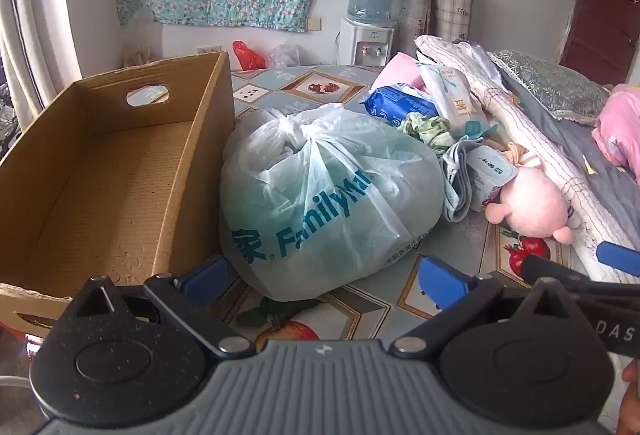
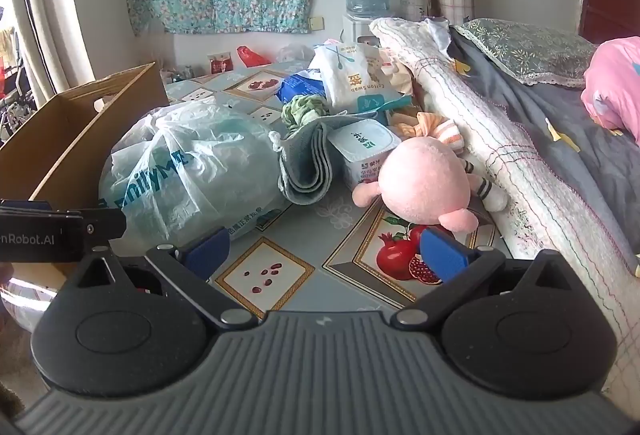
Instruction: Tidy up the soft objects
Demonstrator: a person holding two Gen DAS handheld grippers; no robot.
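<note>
Just beyond my left gripper (image 1: 324, 275) sat the tied plastic bag (image 1: 320, 195), right of the empty cardboard box (image 1: 120, 171). Both jaws were spread, holding nothing; my right gripper (image 2: 324, 255) faced the pink plush toy (image 2: 424, 183).

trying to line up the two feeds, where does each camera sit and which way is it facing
Left wrist: sits on the left gripper, angled down at the tied plastic bag beside the cardboard box; own open jaws show, the right gripper at the edge.
Right wrist: sits on the right gripper, facing the pink plush toy; open jaws show, the left gripper at the edge.
Shared: bag, box, plush.
</note>
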